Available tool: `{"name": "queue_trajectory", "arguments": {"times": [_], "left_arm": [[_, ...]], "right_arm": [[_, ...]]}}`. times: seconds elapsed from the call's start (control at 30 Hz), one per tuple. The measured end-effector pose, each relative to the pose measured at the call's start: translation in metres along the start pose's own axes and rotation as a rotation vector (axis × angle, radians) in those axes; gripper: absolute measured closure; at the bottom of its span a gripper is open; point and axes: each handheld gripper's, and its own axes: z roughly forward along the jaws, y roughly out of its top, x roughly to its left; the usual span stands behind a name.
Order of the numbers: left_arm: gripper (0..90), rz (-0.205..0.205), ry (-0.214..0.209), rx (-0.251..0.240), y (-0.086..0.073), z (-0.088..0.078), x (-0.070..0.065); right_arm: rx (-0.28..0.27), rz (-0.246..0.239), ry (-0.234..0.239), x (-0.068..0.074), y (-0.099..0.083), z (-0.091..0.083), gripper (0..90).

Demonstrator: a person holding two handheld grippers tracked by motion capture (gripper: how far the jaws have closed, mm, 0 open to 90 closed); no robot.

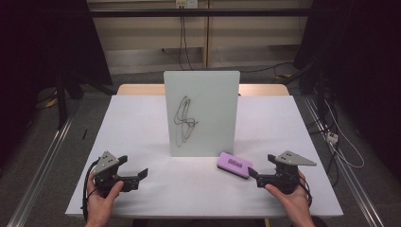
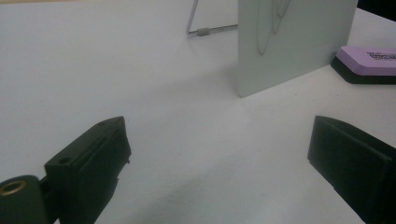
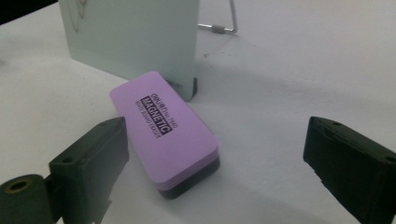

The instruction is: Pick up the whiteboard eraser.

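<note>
So the purple eraser (image 3: 166,135) is lying flat on the tabletop (image 1: 142,127) right ahead of my right tongs (image 1: 254,174), just off the tips and a touch toward the left jaw in the right gripper view. Both right jaws stand wide apart with nothing pinched between them, no contact yet. The eraser's long axis runs diagonally away from me, near corner pointing into the gap, far end almost up against the bottom corner of the whiteboard (image 1: 202,113). My guess is I'd need to twist the wrist a bit so the jaws close across the short width and not along the length.

My left tongs (image 1: 142,175) are open too, holding nothing, parked well apart on the other side with bare tabletop in front of them. So the right hand is clearly the nearer 1 of the 2.

The whiteboard stands upright on its wire stand (image 3: 224,23) just beyond the eraser, with a black scribble (image 1: 184,118) on it. That board is the only thing I could bump if I push in too far.
</note>
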Motion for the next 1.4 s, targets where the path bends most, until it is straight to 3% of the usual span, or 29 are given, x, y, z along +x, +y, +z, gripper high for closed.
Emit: {"name": "queue_trajectory", "arguments": {"times": [0.03,0.2,0.27,0.43,0.5,0.57,0.87,1.0,1.13,1.2,1.4], "left_arm": [[5.3,-0.001,0.005,-0.002,0.0,-0.001,0.0],[5.3,0.0,0.006,-0.001,-0.001,-0.001,0.001],[5.3,-0.001,0.009,-0.001,-0.001,-0.001,0.0],[5.3,0.0,0.01,0.005,-0.001,0.0,0.001],[5.3,0.001,0.011,0.006,0.0,0.001,0.001],[5.3,0.002,0.01,0.006,0.0,0.001,0.001],[5.3,-0.003,0.009,0.01,-0.002,-0.001,0.002],[5.3,-0.006,0.011,0.01,-0.002,-0.001,0.002],[5.3,-0.006,0.011,0.017,-0.002,0.001,0.002],[5.3,-0.004,0.009,0.015,-0.002,0.001,0.001],[5.3,-0.003,0.006,0.023,-0.003,0.001,0.001]], "right_arm": [[0.018,-0.05,0.028,0.005,0.002,0.002,7.6],[0.055,-0.099,0.059,0.011,0.01,0.008,9.8],[0.086,-0.153,0.084,0.014,0.016,0.012,11.1],[0.156,-0.227,0.126,0.014,0.03,0.02,15.2],[0.171,-0.24,0.142,0.013,0.039,0.025,13.0],[0.206,-0.25,0.196,0.012,0.046,0.031,13.3],[0.306,-0.332,0.244,0.02,0.055,0.054,15.8],[0.278,-0.363,0.24,0.02,0.06,0.061,25.8],[0.309,-0.363,0.267,0.019,0.063,0.066,25.7],[0.349,-0.382,0.286,0.018,0.063,0.071,26.5],[0.338,-0.416,0.29,0.023,0.059,0.077,29.9]]}}
